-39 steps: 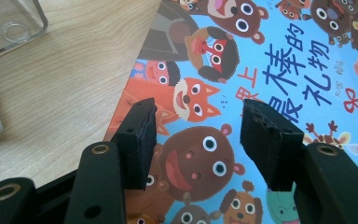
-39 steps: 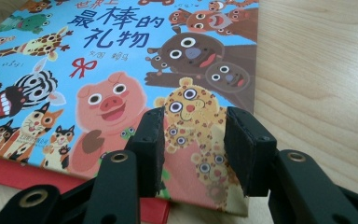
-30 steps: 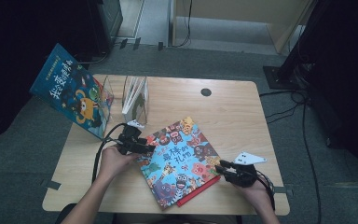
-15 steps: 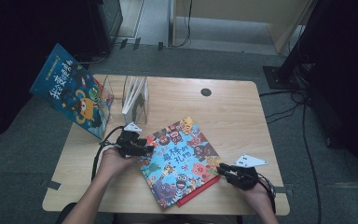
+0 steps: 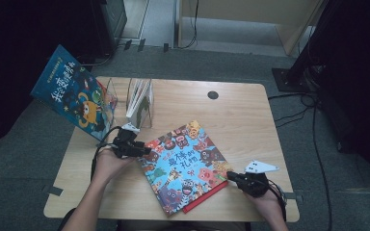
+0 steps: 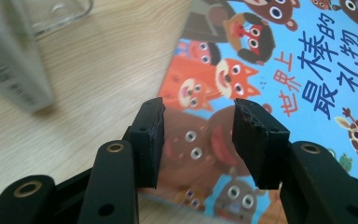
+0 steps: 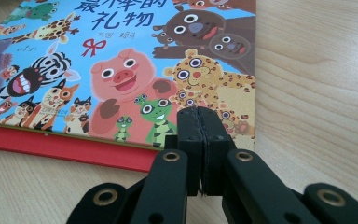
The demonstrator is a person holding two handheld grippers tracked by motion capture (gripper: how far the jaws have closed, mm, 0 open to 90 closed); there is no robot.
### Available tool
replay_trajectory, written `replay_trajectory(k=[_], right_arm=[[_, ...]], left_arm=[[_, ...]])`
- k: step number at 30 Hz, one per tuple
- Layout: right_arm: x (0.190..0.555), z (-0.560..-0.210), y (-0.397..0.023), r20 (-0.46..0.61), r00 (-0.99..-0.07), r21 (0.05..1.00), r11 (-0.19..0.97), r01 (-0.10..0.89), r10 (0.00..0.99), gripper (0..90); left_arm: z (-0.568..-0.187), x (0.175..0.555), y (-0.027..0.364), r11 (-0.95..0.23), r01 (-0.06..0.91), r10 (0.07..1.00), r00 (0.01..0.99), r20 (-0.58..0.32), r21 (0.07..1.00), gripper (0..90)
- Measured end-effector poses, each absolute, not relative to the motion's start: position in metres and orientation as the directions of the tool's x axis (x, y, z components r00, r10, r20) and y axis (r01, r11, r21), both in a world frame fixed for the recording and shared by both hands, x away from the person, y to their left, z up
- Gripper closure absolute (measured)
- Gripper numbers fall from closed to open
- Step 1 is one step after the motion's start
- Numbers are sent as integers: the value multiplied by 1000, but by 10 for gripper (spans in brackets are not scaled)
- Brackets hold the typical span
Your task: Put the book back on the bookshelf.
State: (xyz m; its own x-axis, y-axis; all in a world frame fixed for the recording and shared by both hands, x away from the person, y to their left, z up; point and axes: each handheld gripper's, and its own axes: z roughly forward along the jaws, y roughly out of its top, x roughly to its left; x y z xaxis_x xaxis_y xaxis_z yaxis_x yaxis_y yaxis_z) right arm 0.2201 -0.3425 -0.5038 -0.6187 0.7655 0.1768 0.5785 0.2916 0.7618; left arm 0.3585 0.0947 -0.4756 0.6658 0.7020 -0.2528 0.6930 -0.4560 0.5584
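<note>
- The picture book (image 5: 185, 166) lies flat on the desk (image 5: 241, 115), in the near middle, turned at an angle.
- The left tongs (image 5: 142, 150) are at the book's 9 o'clock edge. Their jaws are half open and have just been closing, with the cover's corner seen between the pads (image 6: 154, 135); they do not press it.
- The right tongs (image 5: 231, 177) are at the book's 4 o'clock corner. Their jaws have just closed fully, pad against pad, and hold nothing I can see.
</note>
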Motion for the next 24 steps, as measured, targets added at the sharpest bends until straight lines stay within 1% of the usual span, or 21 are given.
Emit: replay_trajectory(k=[3, 5, 6, 8, 15, 24], right_arm=[[219, -504, -343, 175, -621, 761, 295, 577, 764, 900], [218, -504, -344, 185, -616, 751, 294, 591, 766, 900], [218, -505, -344, 180, -621, 739, 312, 597, 763, 900], [216, -506, -343, 172, -632, 731, 332, 596, 756, 900], [217, -505, -344, 177, -632, 735, 326, 595, 754, 900], [221, -506, -344, 180, -616, 736, 311, 602, 767, 900]], left_arm=[[-476, 360, 103, -437, 706, 711, 651, -268, 557, 535], [-477, 361, 106, -444, 709, 721, 646, -252, 547, 532], [-478, 362, 108, -443, 712, 729, 640, -243, 544, 526], [-479, 364, 111, -424, 726, 728, 629, -273, 542, 526], [-485, 366, 107, -450, 726, 703, 647, -295, 520, 533], [-485, 364, 107, -435, 737, 709, 635, -308, 517, 533]])
